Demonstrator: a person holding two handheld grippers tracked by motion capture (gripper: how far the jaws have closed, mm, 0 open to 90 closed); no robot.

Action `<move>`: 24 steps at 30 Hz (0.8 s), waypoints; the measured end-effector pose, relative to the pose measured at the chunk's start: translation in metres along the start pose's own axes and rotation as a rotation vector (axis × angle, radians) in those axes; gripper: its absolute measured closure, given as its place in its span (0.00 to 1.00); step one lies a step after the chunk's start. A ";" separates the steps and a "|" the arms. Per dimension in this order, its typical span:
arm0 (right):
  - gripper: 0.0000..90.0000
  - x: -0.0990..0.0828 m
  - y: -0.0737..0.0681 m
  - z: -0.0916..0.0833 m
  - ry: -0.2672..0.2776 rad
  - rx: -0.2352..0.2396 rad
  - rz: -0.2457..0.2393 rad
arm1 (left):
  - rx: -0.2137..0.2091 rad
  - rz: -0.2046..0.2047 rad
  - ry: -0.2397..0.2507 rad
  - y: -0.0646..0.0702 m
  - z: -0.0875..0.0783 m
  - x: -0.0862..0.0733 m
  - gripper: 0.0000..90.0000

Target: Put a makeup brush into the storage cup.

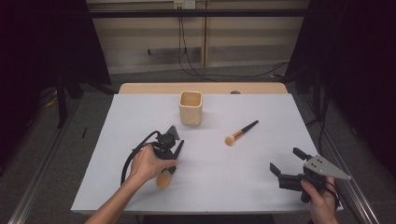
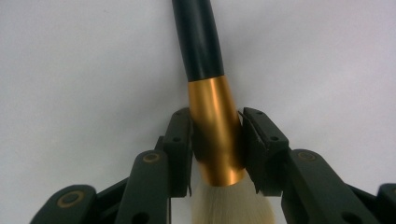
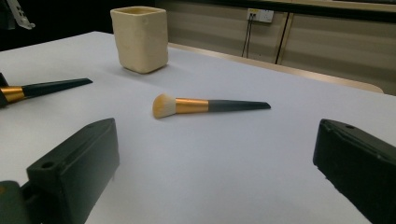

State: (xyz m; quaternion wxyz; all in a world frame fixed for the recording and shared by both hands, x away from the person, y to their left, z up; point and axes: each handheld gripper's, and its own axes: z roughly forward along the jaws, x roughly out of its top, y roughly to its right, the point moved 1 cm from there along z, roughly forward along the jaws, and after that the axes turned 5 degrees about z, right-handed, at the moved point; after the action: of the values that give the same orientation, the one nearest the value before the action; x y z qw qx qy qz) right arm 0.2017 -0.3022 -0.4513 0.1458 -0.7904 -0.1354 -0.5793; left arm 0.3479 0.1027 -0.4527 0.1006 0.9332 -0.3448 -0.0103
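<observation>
Two makeup brushes lay near the cream cup (image 1: 190,108). The left gripper's (image 2: 217,140) jaws pinched the near brush (image 2: 212,116) at its gold ferrule, in front of the cup; that smooth, tapered metal might have slipped on lifting. The right gripper's (image 1: 286,163) jaws stood spread, empty.

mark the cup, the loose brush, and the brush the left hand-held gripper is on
cup (image 1: 190,112), high view, front wall
loose brush (image 3: 191,106), right gripper view, gold ferrule
gripped brush (image 2: 215,130), left gripper view, gold ferrule between the jaws
</observation>
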 end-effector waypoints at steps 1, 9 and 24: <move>0.00 0.000 0.000 0.000 0.000 0.000 0.001 | -0.005 0.000 -0.003 -0.001 0.000 0.000 0.72; 0.00 0.000 0.001 0.000 0.000 0.000 0.003 | -0.037 -0.001 0.017 -0.006 -0.001 0.000 0.74; 0.00 0.000 0.000 0.000 -0.002 -0.004 0.003 | -0.074 0.029 0.079 -0.010 -0.010 -0.008 0.74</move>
State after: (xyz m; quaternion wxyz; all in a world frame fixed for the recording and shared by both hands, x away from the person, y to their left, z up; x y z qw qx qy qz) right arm 0.2019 -0.3026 -0.4518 0.1446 -0.7916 -0.1333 -0.5786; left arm 0.3496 0.1170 -0.4451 0.1486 0.9235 -0.3534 0.0152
